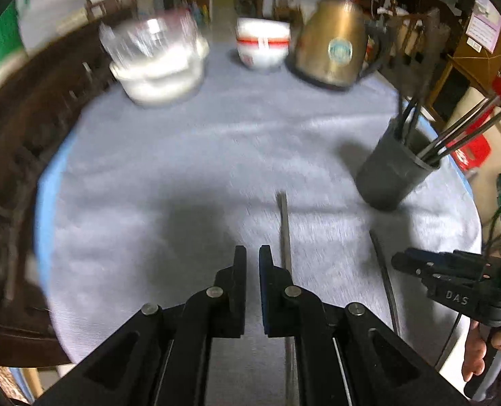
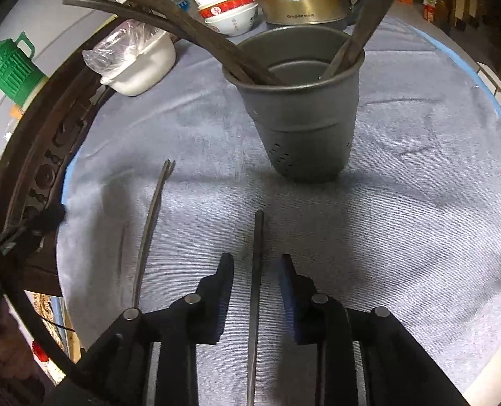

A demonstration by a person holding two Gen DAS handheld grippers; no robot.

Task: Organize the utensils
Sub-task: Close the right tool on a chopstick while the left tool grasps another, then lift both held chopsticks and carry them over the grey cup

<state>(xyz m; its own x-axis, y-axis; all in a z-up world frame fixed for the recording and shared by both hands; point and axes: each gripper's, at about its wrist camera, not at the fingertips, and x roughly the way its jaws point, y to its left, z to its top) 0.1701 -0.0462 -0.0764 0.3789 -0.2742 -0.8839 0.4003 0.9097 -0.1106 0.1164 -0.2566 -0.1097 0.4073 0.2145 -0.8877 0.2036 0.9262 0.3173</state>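
A dark grey utensil cup (image 2: pixel 304 111) stands on the grey cloth and holds several dark chopsticks (image 2: pixel 183 23); it also shows at the right of the left wrist view (image 1: pixel 392 169). Two loose chopsticks lie on the cloth. One chopstick (image 2: pixel 255 270) lies between the open fingers of my right gripper (image 2: pixel 257 264), untouched by the pads. The other chopstick (image 2: pixel 149 230) lies to its left. In the left wrist view, my left gripper (image 1: pixel 252 253) has its jaws nearly together and empty, just left of a chopstick (image 1: pixel 286 233). The right gripper (image 1: pixel 419 264) shows at the right edge.
At the back stand a brass kettle (image 1: pixel 335 47), stacked red-and-white bowls (image 1: pixel 262 44) and a white bowl with clear plastic (image 1: pixel 156 64). A carved dark wooden rim (image 2: pixel 37 169) runs along the left of the table. A green jug (image 2: pixel 10 64) stands beyond it.
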